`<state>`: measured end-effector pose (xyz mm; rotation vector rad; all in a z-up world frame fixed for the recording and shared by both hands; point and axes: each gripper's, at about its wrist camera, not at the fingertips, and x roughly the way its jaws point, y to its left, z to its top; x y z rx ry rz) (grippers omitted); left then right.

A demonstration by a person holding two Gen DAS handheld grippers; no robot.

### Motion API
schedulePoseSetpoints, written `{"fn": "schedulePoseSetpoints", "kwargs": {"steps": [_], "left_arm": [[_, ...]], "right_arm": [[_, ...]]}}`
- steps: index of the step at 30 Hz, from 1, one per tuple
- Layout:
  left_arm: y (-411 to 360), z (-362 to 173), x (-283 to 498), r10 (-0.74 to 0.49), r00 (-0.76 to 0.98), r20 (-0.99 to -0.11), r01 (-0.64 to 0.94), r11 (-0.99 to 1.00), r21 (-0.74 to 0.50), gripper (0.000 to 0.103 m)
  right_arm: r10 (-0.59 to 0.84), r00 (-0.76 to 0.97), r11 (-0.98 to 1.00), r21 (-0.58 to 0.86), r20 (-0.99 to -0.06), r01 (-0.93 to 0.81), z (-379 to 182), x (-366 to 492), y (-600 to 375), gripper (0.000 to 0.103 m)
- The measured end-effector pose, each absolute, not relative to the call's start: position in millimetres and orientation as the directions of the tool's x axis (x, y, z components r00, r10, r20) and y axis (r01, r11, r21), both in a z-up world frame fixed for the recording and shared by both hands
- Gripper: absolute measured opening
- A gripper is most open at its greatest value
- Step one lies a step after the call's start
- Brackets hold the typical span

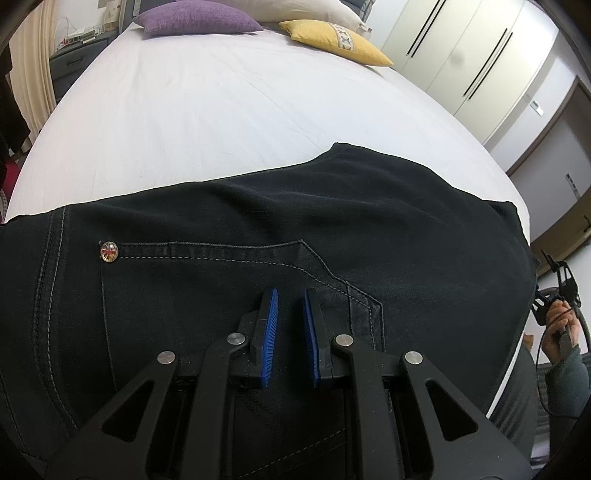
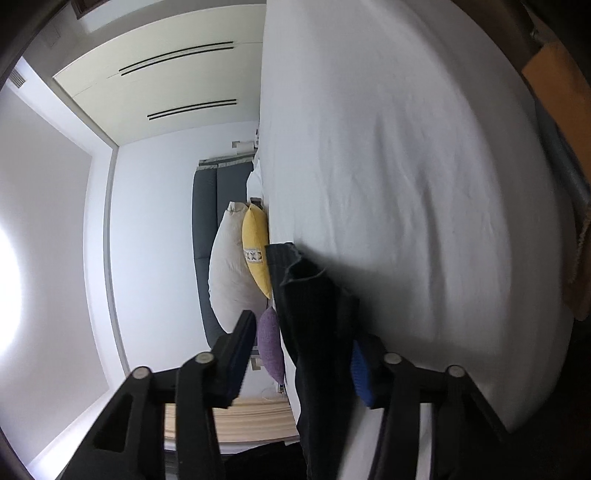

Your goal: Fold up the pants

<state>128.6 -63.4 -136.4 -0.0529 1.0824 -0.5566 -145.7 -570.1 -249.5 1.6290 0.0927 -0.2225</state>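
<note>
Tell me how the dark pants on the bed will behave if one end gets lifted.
The pants are probably floppy: wrinkles ripple across the seat and the edge between the right gripper fingers sags. Likely somewhat heavy, as stitched denim-like cloth. They may slide over the smooth bed sheet rather than stay put.

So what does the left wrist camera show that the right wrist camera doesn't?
Only the left wrist view shows the pants' back pocket with its flag rivet, the nearly closed left gripper over it, and a hand at the bed's edge.

Only the right wrist view shows the right gripper around a pant leg hem.

Both show the dark pants, white bed, and purple pillow and yellow pillow.
</note>
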Motion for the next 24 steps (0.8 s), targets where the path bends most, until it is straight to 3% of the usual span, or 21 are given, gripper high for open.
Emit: {"fn": "schedulePoseSetpoints", "kwargs": {"steps": [6,10,11,17,24], "left_arm": [[-66.9,-135.3,128.5,-0.439,0.348,-0.828,0.407,0.867,-0.288,0.014],[-72.0,-127.8,130.0,-0.399,0.341,-0.851,0.390,0.884,-0.259,0.014],[-76.3,-121.3,129.0,-0.377,0.348,-0.858,0.383,0.893,-0.236,0.014],[-142.7,-73.9,117.0,-0.508,0.353,-0.786,0.505,0.810,-0.296,0.014],[-237.5,-133.6,125.9,-0.538,0.156,-0.828,0.537,0.750,-0.386,0.014]], "right_arm": [[-0.019,0.973,-0.001,0.973,-0.229,0.229,-239.7,-116.1,-577.2,0.045],[-0.011,0.952,0.026,0.952,-0.305,0.305,-240.1,-106.0,-583.0,0.009],[-0.011,0.944,0.030,0.943,-0.330,0.331,-241.3,-105.9,-583.4,0.006],[-0.030,0.937,0.052,0.936,-0.348,0.349,-243.2,-106.2,-581.5,0.004],[-0.043,0.915,0.105,0.909,-0.402,0.404,-236.2,-104.3,-579.5,0.004]]}}
